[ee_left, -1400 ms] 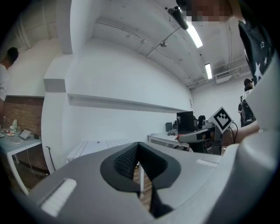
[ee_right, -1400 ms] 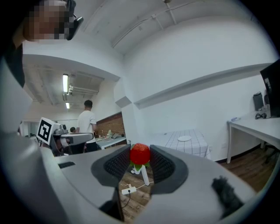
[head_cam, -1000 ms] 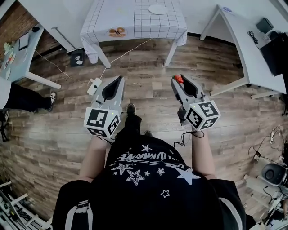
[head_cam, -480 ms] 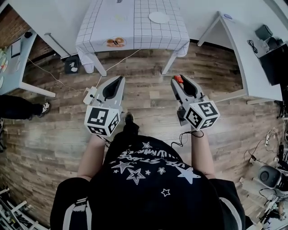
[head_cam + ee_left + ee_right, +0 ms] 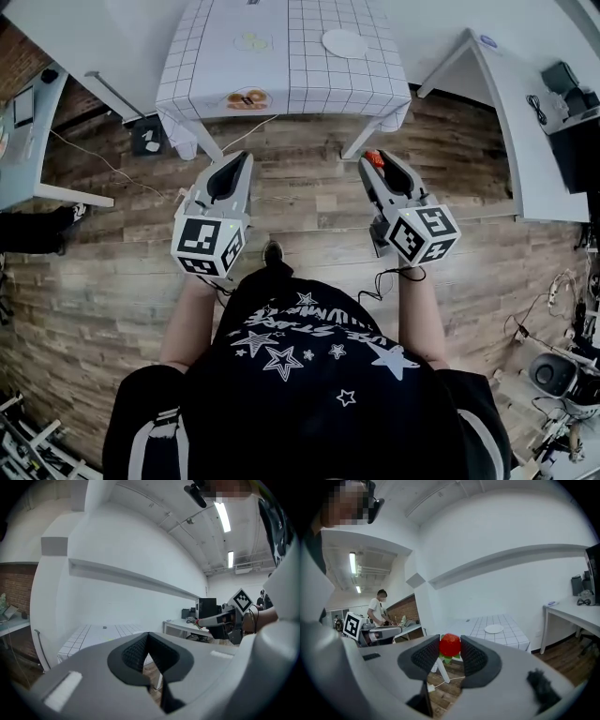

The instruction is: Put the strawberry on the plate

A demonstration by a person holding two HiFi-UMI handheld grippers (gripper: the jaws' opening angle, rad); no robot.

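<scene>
Strawberry, red with green leaves, is clamped between the tips of the right gripper, held out over the wood plank floor. Round white plate is parked on the white grid-pattern desk ahead, well apart. Left gripper is pinched together on nothing.

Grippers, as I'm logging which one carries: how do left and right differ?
The left gripper is shut and empty; the right gripper clamps the strawberry. The left's marker cube shows a different pattern from the right's. Both hang above the wooden floor, short of the table.
</scene>
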